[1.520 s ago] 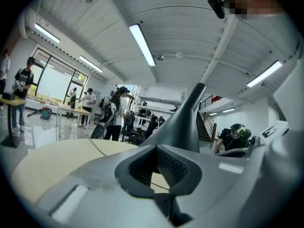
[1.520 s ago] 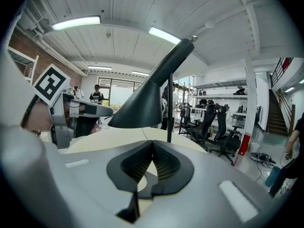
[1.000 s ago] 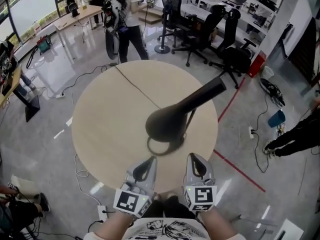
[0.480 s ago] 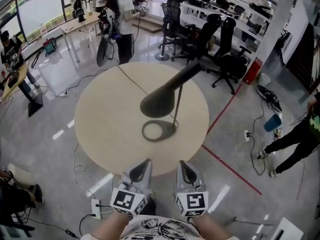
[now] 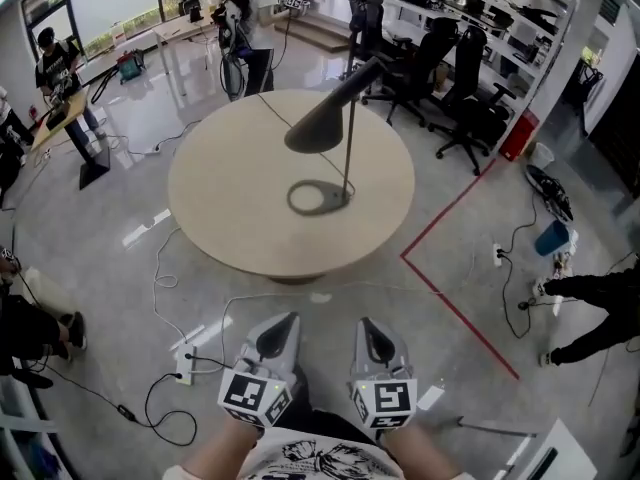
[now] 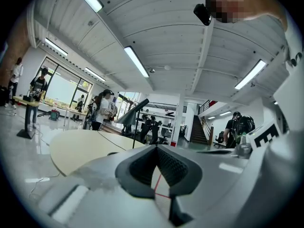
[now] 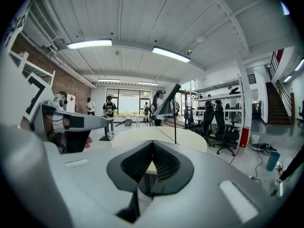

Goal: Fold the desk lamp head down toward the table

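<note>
Now | desk lamp (image 5: 322, 126): base near middle of round tabletop (image 5: 225, 203), head aloft, sloping | left gripper (image 5: 284, 326), right gripper (image 5: 370, 330): jaws closed, empty | change: both backed off tabletop's near edge, lamp beyond reach; folding apparently not under way.

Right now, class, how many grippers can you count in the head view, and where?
2. The left gripper sits low, left of centre; the right gripper sits beside it. Both hang over the floor, short of the round table, jaws shut, empty.
</note>
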Motion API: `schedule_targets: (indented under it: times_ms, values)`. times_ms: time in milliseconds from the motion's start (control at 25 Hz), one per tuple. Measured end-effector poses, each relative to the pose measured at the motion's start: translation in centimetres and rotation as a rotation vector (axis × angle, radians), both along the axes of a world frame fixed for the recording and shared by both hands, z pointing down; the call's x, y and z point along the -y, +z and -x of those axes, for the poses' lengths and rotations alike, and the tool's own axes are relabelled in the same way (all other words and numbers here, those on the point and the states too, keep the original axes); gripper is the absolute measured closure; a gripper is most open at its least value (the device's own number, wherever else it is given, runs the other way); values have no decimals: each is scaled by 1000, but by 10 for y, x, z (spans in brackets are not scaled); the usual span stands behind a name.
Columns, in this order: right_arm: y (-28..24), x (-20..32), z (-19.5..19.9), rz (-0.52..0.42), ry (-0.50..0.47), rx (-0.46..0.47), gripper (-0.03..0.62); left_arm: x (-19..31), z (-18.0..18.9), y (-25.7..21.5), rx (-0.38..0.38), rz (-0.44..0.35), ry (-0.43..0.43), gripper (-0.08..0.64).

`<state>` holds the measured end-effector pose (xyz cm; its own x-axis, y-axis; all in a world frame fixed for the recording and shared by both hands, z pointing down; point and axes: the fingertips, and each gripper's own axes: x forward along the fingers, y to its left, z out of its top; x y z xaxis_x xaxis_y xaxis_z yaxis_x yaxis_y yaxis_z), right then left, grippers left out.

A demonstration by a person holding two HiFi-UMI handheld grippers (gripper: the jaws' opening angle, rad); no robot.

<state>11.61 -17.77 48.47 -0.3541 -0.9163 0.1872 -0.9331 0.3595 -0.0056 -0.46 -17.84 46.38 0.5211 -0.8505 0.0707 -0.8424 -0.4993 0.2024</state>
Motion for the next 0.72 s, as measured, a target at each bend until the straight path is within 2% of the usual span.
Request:
schedule_targets:
  times_ms: [120, 280, 560, 720]
  values:
    - [-8, -28, -8, -15, -18, 5, 584, -31, -5, 5, 11, 30, 3, 557]
    - [-23, -54, -15, -46, -21, 21, 584, -60, -1, -4, 29, 16, -11, 557]
    - [-36, -89, -4, -86, -8, 14, 584, -97, 9, -10, 21, 14, 26, 557]
    - [-33, -115, 4, -78, 3, 10, 584, -132, 21, -3, 19, 28, 35, 557]
